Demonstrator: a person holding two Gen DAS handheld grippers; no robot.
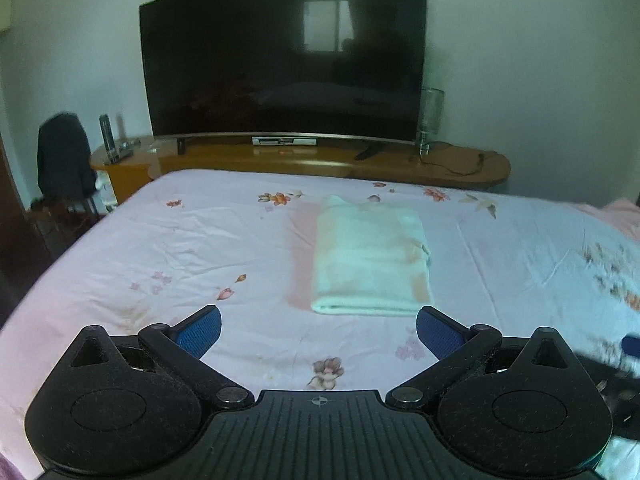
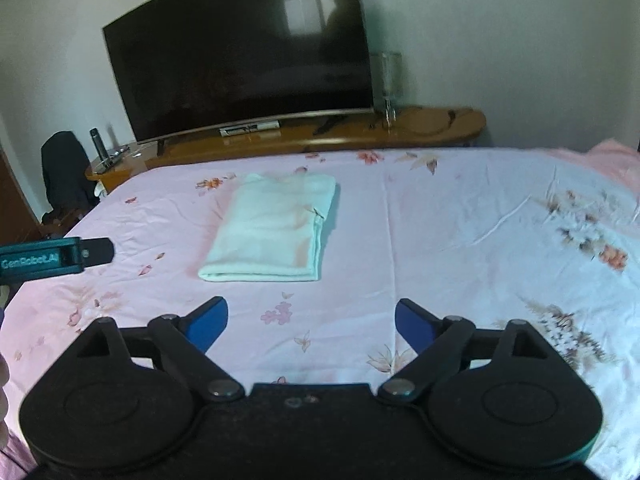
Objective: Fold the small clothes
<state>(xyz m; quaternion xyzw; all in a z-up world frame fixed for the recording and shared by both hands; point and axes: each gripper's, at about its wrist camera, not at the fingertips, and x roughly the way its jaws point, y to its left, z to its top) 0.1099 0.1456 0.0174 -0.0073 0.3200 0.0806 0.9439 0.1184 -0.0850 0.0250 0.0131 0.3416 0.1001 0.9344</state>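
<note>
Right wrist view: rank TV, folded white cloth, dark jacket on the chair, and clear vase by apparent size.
1. TV, by far the largest.
2. Folded white cloth.
3. Dark jacket at the left edge.
4. Clear vase, smallest.
The cloth lies nearer the camera than the jacket, so their true order is unsure.

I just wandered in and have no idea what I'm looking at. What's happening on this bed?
A person is folding small clothes with a hand-held two-finger gripper in each hand. A pale mint-white garment lies folded into a neat rectangle on the pink floral bedsheet. Neither tool holds it: the left gripper and the right gripper both hang open above the sheet, short of the cloth. A large dark curved television stands behind on a wooden shelf.
</note>
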